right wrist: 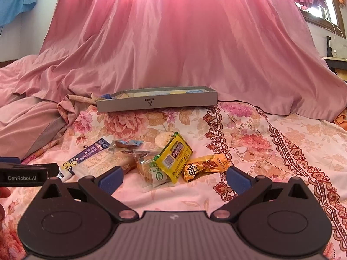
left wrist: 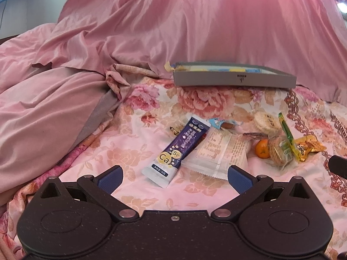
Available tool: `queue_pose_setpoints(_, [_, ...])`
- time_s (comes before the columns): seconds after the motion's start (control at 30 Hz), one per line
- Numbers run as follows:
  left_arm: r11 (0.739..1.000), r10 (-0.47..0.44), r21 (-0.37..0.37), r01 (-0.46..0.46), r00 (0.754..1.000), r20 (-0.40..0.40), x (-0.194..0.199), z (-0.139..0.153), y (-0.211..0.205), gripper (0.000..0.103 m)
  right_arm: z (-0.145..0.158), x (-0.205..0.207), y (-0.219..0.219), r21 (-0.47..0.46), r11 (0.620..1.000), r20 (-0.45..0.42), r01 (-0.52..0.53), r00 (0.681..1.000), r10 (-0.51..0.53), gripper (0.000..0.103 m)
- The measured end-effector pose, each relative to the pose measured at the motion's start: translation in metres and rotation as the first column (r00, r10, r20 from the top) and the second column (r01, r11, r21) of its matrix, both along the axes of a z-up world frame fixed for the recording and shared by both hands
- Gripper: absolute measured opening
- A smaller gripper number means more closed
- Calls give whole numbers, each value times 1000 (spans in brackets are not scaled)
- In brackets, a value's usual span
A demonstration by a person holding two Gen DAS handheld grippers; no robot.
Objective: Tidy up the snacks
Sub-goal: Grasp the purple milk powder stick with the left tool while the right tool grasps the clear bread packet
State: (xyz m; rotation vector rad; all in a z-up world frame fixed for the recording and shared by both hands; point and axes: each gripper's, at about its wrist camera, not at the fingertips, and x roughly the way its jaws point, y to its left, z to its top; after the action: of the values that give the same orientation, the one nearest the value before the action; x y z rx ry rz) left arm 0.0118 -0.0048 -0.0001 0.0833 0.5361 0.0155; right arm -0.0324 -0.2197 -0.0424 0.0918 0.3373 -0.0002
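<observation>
A pile of snacks lies on the floral bedsheet. A purple stick packet [left wrist: 176,151] [right wrist: 84,159] lies beside a white wrapped pastry [left wrist: 219,151]. A small orange [left wrist: 262,149], a biscuit pack [left wrist: 279,151] [right wrist: 151,171], a yellow packet [right wrist: 173,157] and an orange wrapped snack [left wrist: 308,147] [right wrist: 203,166] sit to their right. A shallow grey box [left wrist: 234,80] [right wrist: 156,103] stands behind them and holds a few items. My left gripper [left wrist: 174,178] is open and empty, just short of the purple packet. My right gripper [right wrist: 174,179] is open and empty, just short of the biscuit pack.
A pink quilt [left wrist: 54,108] is heaped at the left. A pink curtain [right wrist: 173,43] hangs behind the box. The floral sheet [right wrist: 282,147] stretches out to the right of the snacks. The left gripper's side shows at the left edge of the right wrist view [right wrist: 26,174].
</observation>
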Motion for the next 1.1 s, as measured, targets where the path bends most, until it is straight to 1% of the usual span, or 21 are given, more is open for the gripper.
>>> queue_pose_setpoints(0.17, [1000,-26,9,26,999,-29,13,2,1,102,-1,7,4,-51,998,-30,-36,999,35,103])
queue_pose_setpoints(0.23, [999,-41,13,42,999,-26,21,5,4,102,-1,10,6,-62,997,-43,-54,998,52,103])
queue_pose_setpoints(0.33, [996,-78,41,78,997,-18,36,8,10,102,0,18,6,-59,994,-69,-97,993,93,103])
queue_pose_setpoints(0.47, [991,-127,25,129,991,-45,63,6,23,102,0,27,15,-63,982,-98,-179,980,172,103])
queue_pose_setpoints(0.57, [992,-126,11,127,990,-66,79,2,35,102,0,35,23,-59,969,-122,-240,965,231,103])
queue_pose_setpoints(0.63, [991,-132,19,134,988,-78,90,-1,42,102,-1,39,30,-55,960,-140,-275,954,265,103])
queue_pose_setpoints(0.73, [991,-130,13,132,987,-97,104,-3,51,102,-2,48,38,-49,950,-166,-308,941,296,103])
queue_pose_setpoints(0.8, [992,-129,2,130,987,-93,112,-2,57,102,-4,54,45,-44,945,-179,-325,933,313,103])
queue_pose_setpoints(0.9, [991,-136,7,137,988,-71,121,-1,63,102,-4,67,60,-22,939,-205,-344,920,333,103])
queue_pose_setpoints(0.97, [989,-149,14,150,987,-56,125,0,66,102,-5,79,72,-16,942,-239,-336,916,323,103])
queue_pose_setpoints(1.1, [992,-129,1,129,992,-11,132,4,78,102,-8,107,92,49,949,-290,-312,905,313,103])
